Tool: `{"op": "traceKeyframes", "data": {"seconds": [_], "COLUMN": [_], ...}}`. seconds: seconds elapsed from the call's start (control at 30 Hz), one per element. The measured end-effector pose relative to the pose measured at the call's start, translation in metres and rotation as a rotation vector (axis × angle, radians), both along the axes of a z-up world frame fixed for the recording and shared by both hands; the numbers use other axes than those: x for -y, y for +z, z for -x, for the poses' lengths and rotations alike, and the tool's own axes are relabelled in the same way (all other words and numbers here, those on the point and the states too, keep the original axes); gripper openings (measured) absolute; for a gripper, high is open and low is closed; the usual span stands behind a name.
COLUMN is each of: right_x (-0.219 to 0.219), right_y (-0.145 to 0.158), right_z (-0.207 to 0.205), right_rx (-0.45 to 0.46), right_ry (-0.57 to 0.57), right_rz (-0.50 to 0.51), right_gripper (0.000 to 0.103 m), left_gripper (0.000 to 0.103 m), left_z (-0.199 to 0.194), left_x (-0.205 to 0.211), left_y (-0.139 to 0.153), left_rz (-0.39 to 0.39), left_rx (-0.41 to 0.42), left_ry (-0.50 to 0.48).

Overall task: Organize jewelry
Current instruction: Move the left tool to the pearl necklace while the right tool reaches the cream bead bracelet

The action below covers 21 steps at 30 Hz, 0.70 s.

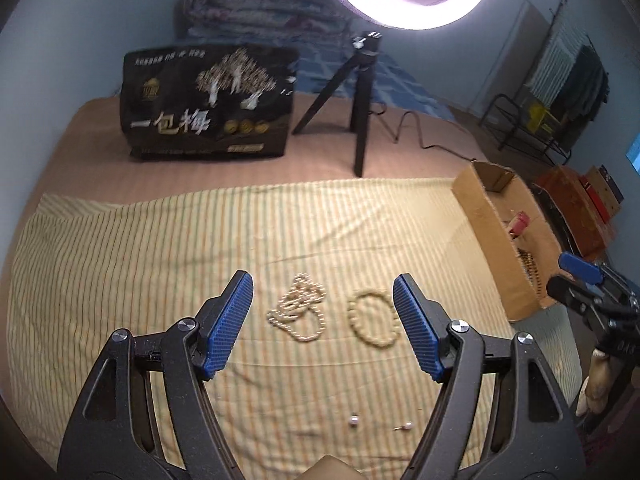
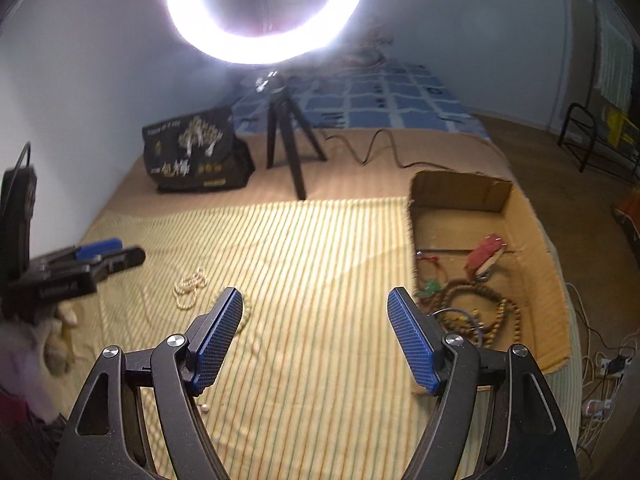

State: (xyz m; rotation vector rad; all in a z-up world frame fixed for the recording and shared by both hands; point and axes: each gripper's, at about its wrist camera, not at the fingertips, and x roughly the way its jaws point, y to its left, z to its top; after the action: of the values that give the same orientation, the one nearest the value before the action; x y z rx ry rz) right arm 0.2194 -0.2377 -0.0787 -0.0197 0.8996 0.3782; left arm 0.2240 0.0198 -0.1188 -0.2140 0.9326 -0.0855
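Note:
A pearl necklace (image 1: pixel 298 307) lies bunched on the striped cloth (image 1: pixel 160 248), with a cream bead bracelet (image 1: pixel 372 320) right of it. Two pearl earrings (image 1: pixel 354 420) lie nearer the camera. My left gripper (image 1: pixel 322 300) is open and empty, hovering just short of the necklace and bracelet. My right gripper (image 2: pixel 314 312) is open and empty above the cloth, left of a cardboard box (image 2: pixel 460 192) that holds several bead strings (image 2: pixel 492 308) and a red item (image 2: pixel 486 256). The necklace also shows in the right wrist view (image 2: pixel 190 286). The left gripper shows there at far left (image 2: pixel 108 256).
A black printed bag (image 1: pixel 208 100) and a ring light on a black tripod (image 1: pixel 356 92) stand at the back of the bed, its cable (image 2: pixel 372 152) trailing right. A power strip and wires (image 2: pixel 604 368) lie off the right bed edge. A metal rack (image 1: pixel 520 128) stands by the wall.

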Motion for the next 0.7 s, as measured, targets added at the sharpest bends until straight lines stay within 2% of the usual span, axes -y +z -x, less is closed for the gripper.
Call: {"op": "traceKeyframes", "data": {"seconds": [0.3,0.7], "right_x": [-0.025,-0.055], "right_y": [-0.031,-0.071], "right_z": [-0.013,-0.028], "right_rx": [-0.089,-0.172], "right_ry": [0.044,0.098], "right_rz": [0.024,0.046], "right_gripper": [0.075,0.075], "left_gripper": [0.075,0.074], "left_z": [-0.014,-0.034], "left_x": [-0.028,-0.013], "left_y": [-0.03,-0.063], "left_rz": [0.035,0.006], "left_rx": [-0.09,-0.167], "left_ry": [0.022,-0.034]}}
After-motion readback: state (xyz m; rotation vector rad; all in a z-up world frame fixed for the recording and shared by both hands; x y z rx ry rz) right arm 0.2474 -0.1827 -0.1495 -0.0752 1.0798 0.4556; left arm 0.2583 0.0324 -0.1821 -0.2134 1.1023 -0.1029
